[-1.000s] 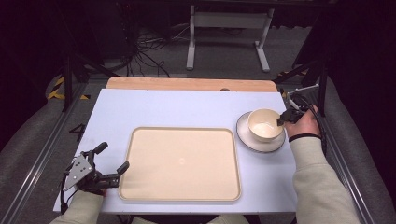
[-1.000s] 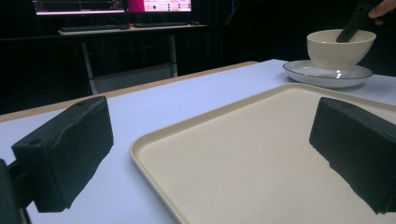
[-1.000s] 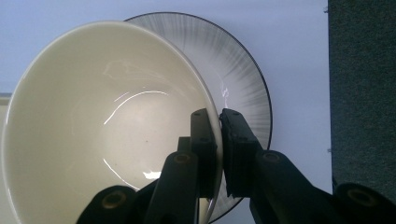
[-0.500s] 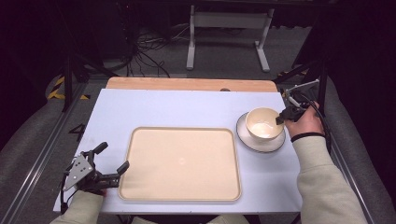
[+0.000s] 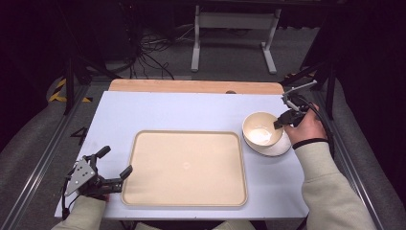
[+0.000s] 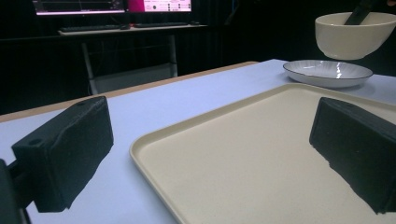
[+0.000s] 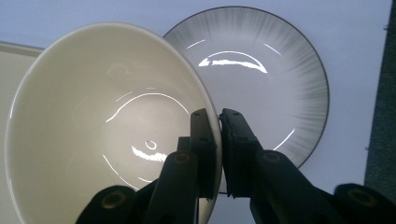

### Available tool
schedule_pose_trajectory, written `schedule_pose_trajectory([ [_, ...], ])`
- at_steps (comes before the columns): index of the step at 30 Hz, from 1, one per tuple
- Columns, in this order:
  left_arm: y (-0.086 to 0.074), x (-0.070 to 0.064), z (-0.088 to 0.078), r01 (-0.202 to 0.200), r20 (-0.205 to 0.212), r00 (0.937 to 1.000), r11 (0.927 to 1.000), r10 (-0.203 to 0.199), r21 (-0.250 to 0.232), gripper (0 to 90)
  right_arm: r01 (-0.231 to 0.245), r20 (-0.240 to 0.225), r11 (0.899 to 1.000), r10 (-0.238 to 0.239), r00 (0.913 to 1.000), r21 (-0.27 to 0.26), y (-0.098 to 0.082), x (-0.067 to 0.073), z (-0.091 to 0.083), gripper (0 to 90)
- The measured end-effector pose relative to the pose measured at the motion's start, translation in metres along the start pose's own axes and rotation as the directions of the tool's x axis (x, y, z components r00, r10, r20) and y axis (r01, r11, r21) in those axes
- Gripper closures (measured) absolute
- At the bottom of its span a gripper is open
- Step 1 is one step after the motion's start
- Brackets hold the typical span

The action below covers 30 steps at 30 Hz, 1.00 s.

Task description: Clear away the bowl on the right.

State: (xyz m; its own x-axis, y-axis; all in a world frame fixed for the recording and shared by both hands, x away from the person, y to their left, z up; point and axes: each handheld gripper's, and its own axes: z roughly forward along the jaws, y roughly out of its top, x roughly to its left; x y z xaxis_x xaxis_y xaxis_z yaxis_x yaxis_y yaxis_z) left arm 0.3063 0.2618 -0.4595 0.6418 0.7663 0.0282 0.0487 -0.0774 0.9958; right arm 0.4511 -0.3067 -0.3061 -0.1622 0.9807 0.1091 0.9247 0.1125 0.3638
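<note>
1. The jaws of our right gripper are pinched on the rim of the cream bowl, one jaw inside the wall and one outside.
2. The jaws of our left gripper stand wide apart with nothing between them, just beside the near left corner of the tray.
3. We judge the lift done: in the left gripper view the bowl hangs clear above the grey-rimmed plate, no longer touching it.
4. The plate sits on the tabletop just to the right of the tray, and the bowl hovers over its tray-side edge.
5. What we take to be left: carrying the bowl across onto the tray, which holds nothing yet, setting it down and letting go.
6. The plate may follow; we cannot say for certain.
</note>
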Motion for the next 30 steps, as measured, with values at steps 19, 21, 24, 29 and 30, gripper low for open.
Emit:
schedule_pose_trajectory([
  [19,0.000,0.000,0.000,0.000,0.002,1.0000,1.0000,0.000,-0.001,0.1,0.140,-0.114,0.990,-0.138,0.9839,0.008,-0.005,0.055,0.001,83.7],
  [21,0.000,0.000,0.000,0.000,0.002,1.0000,1.0000,0.000,-0.001,0.1,0.153,-0.131,0.988,-0.151,0.9798,0.008,-0.006,0.061,0.001,83.7],
  [24,0.000,0.000,0.000,-0.002,0.003,1.0000,1.0000,0.002,0.000,0.1,0.161,-0.153,0.987,-0.158,0.9756,0.012,-0.006,0.067,0.002,83.7],
  [29,0.000,0.000,0.000,-0.002,0.004,1.0000,1.0000,0.002,0.000,0.1,0.201,-0.188,0.979,-0.193,0.9630,0.023,-0.008,0.084,0.004,83.7],
  [30,0.000,0.000,0.000,0.000,0.004,1.0000,1.0000,0.000,-0.001,0.1,0.208,-0.189,0.978,-0.199,0.9614,0.024,-0.008,0.087,0.005,83.7],
])
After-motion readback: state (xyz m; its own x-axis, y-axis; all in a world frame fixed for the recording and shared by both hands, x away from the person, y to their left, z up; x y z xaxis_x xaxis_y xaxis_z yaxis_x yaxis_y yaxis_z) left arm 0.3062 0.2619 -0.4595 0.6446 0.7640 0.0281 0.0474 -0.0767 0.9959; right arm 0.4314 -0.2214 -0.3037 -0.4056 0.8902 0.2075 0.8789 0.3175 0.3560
